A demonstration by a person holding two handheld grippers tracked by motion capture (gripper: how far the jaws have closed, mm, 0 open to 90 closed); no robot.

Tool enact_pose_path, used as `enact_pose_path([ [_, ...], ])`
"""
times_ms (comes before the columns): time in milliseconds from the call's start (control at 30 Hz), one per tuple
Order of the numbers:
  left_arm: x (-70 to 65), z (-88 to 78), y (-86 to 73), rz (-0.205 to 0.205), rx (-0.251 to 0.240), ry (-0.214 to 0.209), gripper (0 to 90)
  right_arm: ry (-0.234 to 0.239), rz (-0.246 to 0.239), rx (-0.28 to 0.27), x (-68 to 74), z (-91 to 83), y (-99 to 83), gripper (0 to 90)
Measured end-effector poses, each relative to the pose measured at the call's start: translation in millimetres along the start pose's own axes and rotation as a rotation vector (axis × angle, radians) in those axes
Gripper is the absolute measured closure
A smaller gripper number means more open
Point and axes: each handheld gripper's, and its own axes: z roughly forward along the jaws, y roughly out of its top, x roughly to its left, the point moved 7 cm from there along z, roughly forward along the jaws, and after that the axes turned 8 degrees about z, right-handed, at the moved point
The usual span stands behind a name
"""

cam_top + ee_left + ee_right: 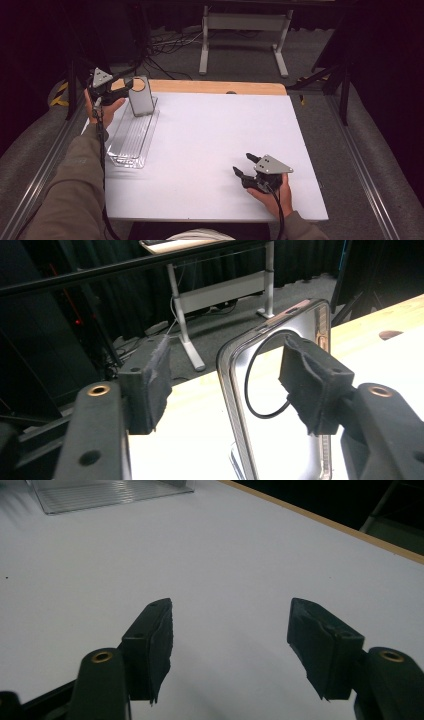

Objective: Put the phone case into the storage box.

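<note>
Dark curtains and trailing cables ring the white desk point(210, 145). The phone case point(140, 97) stands upright at the far end of the clear tray point(131, 137), so the placing looks done; what seems left is backing the hand away. The left hand-held gripper point(131, 86) has its jaws spread partway around the case's top edge, pads off it as far as the left gripper view shows. The right hand-held gripper point(244, 165) rests wide and empty on the near right of the desk.

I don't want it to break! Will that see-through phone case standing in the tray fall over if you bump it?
Probably. The phone case stands upright on its thin edge in the tray, so a nudge could tip it. It looks thin and hollow, likely light and bendy. Its glossy rim may be slippery.
</note>
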Motion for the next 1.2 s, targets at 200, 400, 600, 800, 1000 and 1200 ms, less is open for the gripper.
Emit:
enact_pose_path([
  [200, -3.0, -8.8, 0.3, 0.012, 0.001, -0.003, 32.2, 0.006, -0.014, -0.009, 3.7, -1.4, 2.0, 36.0],
  [400, -6.2, -16.7, 5.1, 0.01, -0.024, -0.008, 28.6, 0.007, -0.028, -0.02, 6.3, -4.2, 4.8, 36.0],
  [600, -15.9, -23.4, 9.1, 0.014, -0.033, -0.024, 23.0, 0.009, -0.034, -0.026, 6.3, -5.0, 5.8, 36.0],
  [800, -29.1, -33.6, 15.5, 0.015, -0.056, -0.069, 14.6, 0.019, -0.053, -0.035, 8.2, -5.5, 7.9, 36.0],
  [1000, -31.8, -41.7, 17.8, 0.023, -0.076, -0.075, 11.8, 0.022, -0.055, -0.048, 7.6, -5.3, 12.2, 36.2],
  [1200, -34.6, -45.3, 18.9, 0.037, -0.082, -0.083, 10.0, 0.039, -0.048, -0.07, 9.6, -1.7, 21.3, 36.4],
])
